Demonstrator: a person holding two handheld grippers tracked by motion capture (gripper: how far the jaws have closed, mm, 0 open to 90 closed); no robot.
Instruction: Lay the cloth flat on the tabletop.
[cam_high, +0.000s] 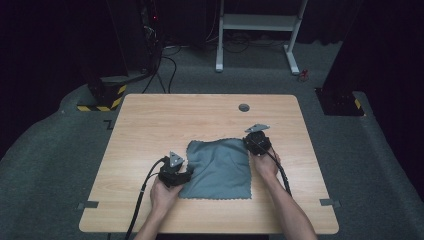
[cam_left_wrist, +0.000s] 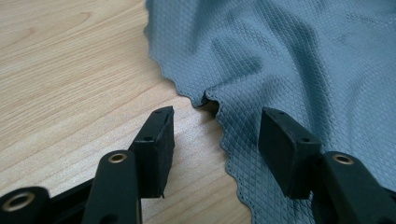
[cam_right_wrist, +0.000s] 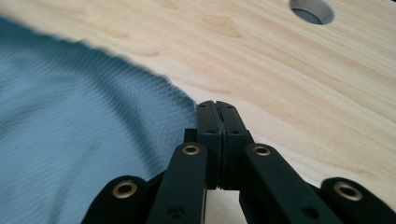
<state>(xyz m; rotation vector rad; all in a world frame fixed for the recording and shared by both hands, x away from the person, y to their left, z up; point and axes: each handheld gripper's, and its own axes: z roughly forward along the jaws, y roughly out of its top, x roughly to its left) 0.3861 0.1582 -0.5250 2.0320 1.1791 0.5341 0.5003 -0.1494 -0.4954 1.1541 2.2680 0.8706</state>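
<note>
A grey-blue square cloth with a diamond weave and scalloped edges lies mostly flat on the near middle of the light wooden table, with a small fold on its left edge. The left gripper rests at that edge, jaws wide apart, one pad on bare wood, the other over the fabric. The right gripper sits at the cloth's far right corner, jaws pressed together; whether they pinch the fabric cannot be told. A round cable hole lies beyond.
</note>
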